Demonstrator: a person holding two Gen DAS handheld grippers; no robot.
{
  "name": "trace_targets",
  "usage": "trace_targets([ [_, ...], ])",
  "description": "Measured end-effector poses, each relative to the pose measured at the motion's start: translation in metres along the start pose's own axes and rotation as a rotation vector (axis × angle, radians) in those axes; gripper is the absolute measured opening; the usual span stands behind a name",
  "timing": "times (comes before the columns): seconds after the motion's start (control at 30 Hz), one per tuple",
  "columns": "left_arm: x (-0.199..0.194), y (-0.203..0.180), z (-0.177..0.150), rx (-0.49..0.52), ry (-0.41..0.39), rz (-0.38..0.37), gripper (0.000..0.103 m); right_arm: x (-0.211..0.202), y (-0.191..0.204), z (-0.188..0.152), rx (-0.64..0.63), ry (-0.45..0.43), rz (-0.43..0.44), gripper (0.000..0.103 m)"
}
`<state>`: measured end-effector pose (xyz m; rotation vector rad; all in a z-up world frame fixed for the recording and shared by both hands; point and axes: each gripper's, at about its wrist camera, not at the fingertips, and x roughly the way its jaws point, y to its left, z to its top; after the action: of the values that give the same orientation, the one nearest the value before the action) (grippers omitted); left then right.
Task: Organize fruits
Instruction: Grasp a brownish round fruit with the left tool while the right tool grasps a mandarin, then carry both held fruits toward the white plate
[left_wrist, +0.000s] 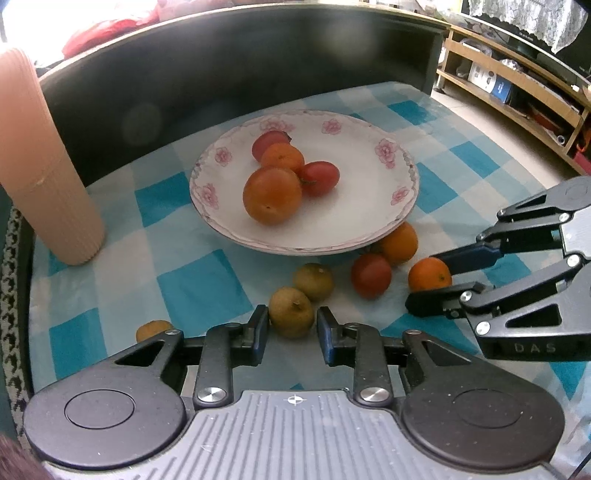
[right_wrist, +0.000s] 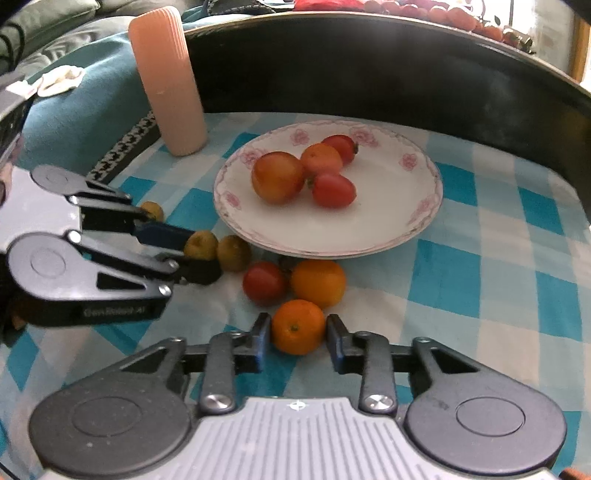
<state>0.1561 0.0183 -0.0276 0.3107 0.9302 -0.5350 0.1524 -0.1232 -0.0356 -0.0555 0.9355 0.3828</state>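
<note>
Left wrist view: the left hand-held gripper (left_wrist: 292, 325) is clamped on a greenish-brown fruit (left_wrist: 291, 312) lying on the checked bench (left_wrist: 192, 288); it is round and could roll free.

Right wrist view: the right hand-held gripper (right_wrist: 298, 334) pinches a glossy orange (right_wrist: 298, 326) near the plate (right_wrist: 424, 221); lifting could nudge neighbouring fruit.

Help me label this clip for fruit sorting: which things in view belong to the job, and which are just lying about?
Part of the job:
- white floral-rimmed plate holding four fruits
- small orange mandarin in the right gripper
- brownish-green round fruit in the left gripper
- loose red tomato

Lying about:
- ribbed pink cylinder
- blue-checked tablecloth
</note>
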Motion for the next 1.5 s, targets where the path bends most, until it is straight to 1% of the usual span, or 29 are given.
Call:
trace_targets([
  [0.1,-0.004,-0.003,-0.001,0.008,-0.001,-0.005,0.037,-0.002,0.002,-0.001,-0.009,0.013,0.001,0.047],
  [0.2,-0.006,-0.007,-0.001,0.019,-0.001,-0.009,0.041,-0.005,0.003,-0.003,-0.017,0.025,0.01,0.047],
  [0.33,-0.001,-0.008,-0.002,0.022,0.006,-0.006,0.041,-0.01,0.007,-0.008,-0.037,0.029,0.025,0.047],
  [0.4,0.003,-0.008,-0.002,0.023,0.014,-0.005,0.042,-0.009,0.008,-0.01,-0.052,0.03,0.016,0.047],
  [0.47,0.003,-0.007,-0.001,0.015,0.006,0.001,0.044,-0.008,0.008,-0.011,-0.06,0.032,0.015,0.047],
  [0.63,0.006,-0.003,0.0,-0.013,-0.006,-0.004,0.045,-0.007,0.007,-0.011,-0.055,0.028,0.014,0.047],
  [0.7,0.005,-0.006,-0.001,-0.004,-0.003,0.003,0.044,-0.007,0.007,-0.011,-0.055,0.028,0.011,0.047],
  [0.83,0.005,-0.006,0.0,-0.011,0.003,-0.007,0.036,-0.006,0.007,-0.01,-0.044,0.033,0.008,0.047],
  [0.9,0.004,-0.008,0.0,-0.009,0.011,-0.006,0.034,-0.006,0.009,-0.009,-0.049,0.037,0.002,0.047],
  [1.17,-0.004,-0.013,0.001,0.003,0.02,-0.001,0.033,-0.006,0.007,-0.007,-0.034,0.041,-0.029,0.047],
  [1.37,-0.012,-0.017,0.003,0.008,0.008,0.004,0.033,-0.011,0.008,-0.004,-0.033,0.03,-0.047,0.047],
  [1.5,-0.01,-0.016,0.003,0.0,0.021,0.015,0.033,-0.014,0.009,-0.001,-0.036,0.017,-0.065,0.047],
])
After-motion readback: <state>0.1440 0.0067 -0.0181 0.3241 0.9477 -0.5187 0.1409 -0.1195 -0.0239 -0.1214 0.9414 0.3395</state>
